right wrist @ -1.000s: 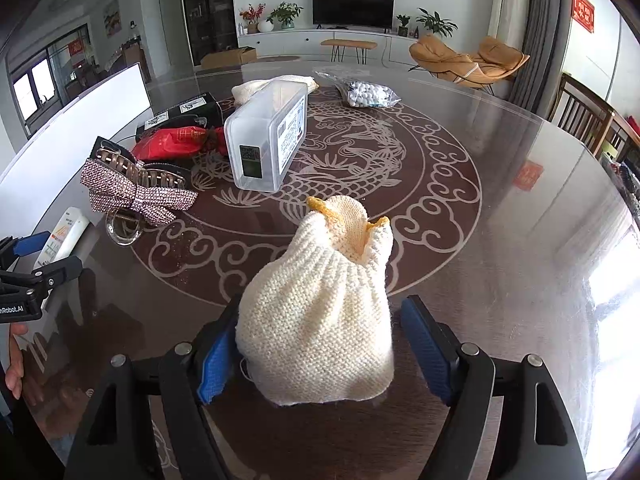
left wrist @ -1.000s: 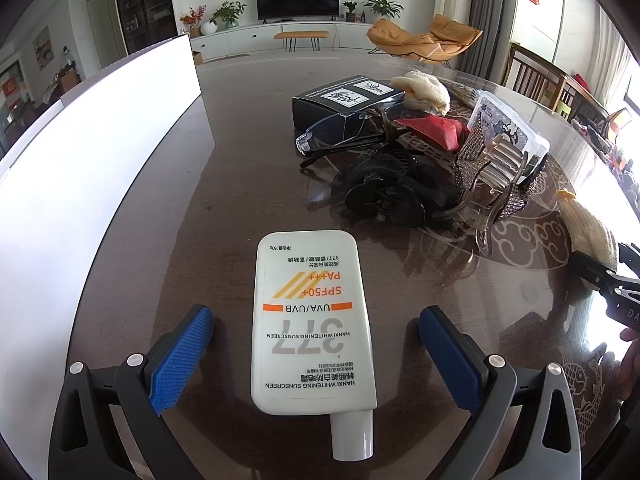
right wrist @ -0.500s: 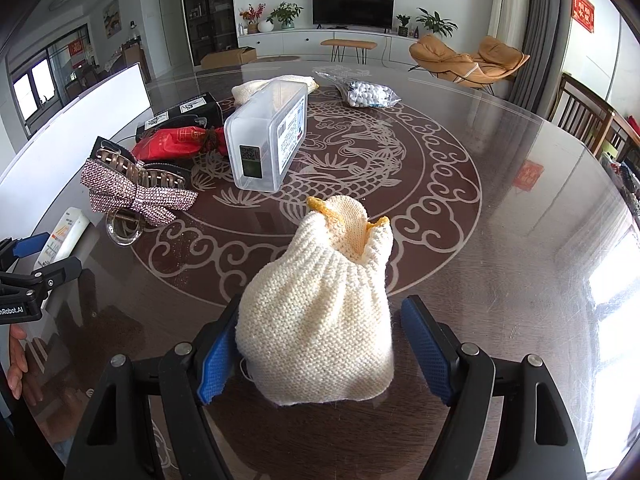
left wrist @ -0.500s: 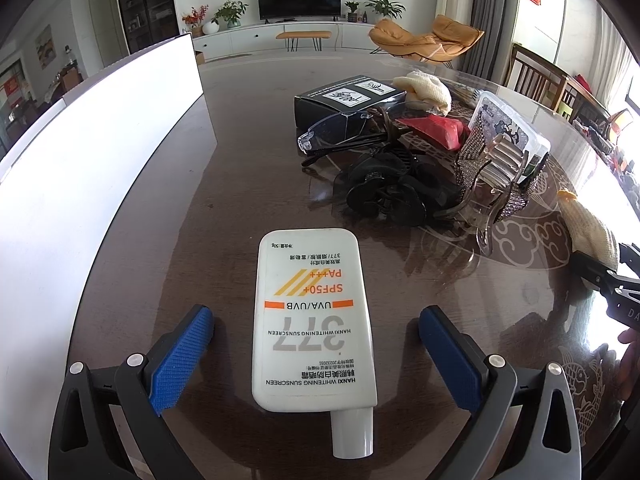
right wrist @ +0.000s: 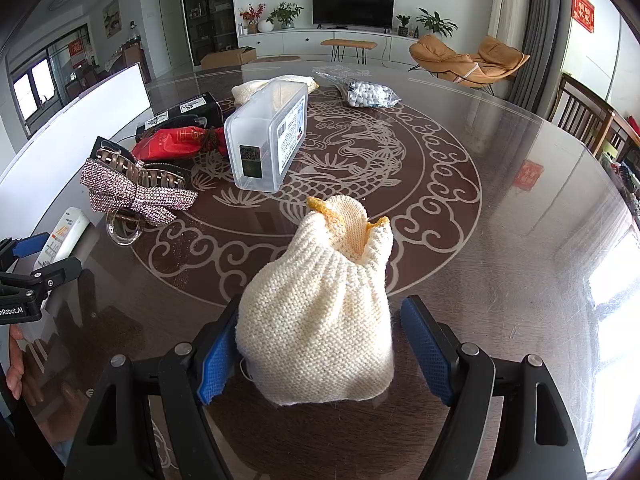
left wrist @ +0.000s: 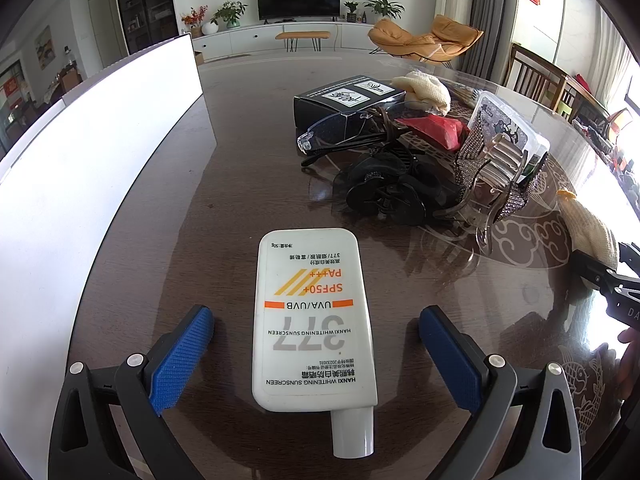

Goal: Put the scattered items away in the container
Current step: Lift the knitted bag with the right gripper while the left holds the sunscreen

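Note:
A white sunscreen tube (left wrist: 308, 272) lies flat on the dark table, cap toward me. My left gripper (left wrist: 314, 318) is open, with one blue pad on each side of the tube and a gap on both sides. A cream knitted glove (right wrist: 316, 340) with a yellow cuff lies between the fingers of my right gripper (right wrist: 322, 308), which is also open. Its left pad sits against the knit and its right pad stands just off it. The white container (left wrist: 100, 152) runs along the table's left side.
Beyond the tube lie glasses (left wrist: 340, 132), a black box (left wrist: 340, 98), a black hair clip (left wrist: 384, 188), a rhinestone bow claw clip (right wrist: 136, 192), a red packet (right wrist: 176, 142) and a clear plastic box (right wrist: 268, 136). A bag of white beads (right wrist: 370, 92) and another knitted glove (left wrist: 424, 84) are farther back.

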Demonstrator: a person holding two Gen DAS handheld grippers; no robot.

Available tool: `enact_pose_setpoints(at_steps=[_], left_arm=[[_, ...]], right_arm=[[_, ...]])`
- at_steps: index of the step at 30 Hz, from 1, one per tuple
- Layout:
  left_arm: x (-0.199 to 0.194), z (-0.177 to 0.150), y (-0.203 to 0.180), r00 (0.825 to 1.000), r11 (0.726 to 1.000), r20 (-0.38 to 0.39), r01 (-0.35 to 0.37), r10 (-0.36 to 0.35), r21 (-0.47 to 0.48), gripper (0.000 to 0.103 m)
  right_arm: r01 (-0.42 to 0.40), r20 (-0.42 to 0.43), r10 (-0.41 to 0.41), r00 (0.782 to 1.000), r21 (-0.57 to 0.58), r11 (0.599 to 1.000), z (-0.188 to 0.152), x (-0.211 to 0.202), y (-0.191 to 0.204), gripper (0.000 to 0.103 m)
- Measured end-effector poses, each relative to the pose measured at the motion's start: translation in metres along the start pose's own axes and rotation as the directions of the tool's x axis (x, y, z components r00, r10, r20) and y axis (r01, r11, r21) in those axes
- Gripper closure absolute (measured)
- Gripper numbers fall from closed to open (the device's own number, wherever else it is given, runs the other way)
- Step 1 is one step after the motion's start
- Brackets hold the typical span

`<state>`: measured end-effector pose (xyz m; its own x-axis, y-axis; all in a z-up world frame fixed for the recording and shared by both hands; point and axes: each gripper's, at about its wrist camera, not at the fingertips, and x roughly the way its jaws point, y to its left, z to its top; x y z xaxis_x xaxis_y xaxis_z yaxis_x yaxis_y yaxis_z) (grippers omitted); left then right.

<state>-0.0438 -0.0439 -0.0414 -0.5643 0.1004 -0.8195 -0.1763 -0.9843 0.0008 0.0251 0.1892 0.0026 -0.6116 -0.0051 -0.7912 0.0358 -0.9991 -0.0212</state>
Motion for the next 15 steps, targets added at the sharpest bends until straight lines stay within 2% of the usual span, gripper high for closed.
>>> enact_pose_setpoints(at_steps=[12,13,14,15], left_arm=[[-0.0008,0.0004,0.0012,1.000,1.000,-0.008,0.020,-0.020,0.016,0.000],[-0.0019,0.0003,0.0023,1.000,1.000,-0.004,0.019,-0.019,0.011,0.003],[-0.0050,0.0002,0.0049,1.000,1.000,0.012,0.009,-0.009,0.001,0.026],[-0.0093,0.0002,0.0085,0.999,1.000,0.031,0.009,-0.009,-0.011,0.042]], right_arm=[[0.000,0.000,0.000,1.000,0.000,1.000,0.0000,0.0000,0.0001,0.025],[0.000,0.000,0.000,1.000,0.000,1.000,0.0000,0.0001,0.0000,0.025],[0.000,0.000,0.000,1.000,0.000,1.000,0.0000,0.0001,0.0000,0.025],[0.001,0.000,-0.001,1.000,0.001,1.000,-0.0001,-0.0001,0.0001,0.025]])
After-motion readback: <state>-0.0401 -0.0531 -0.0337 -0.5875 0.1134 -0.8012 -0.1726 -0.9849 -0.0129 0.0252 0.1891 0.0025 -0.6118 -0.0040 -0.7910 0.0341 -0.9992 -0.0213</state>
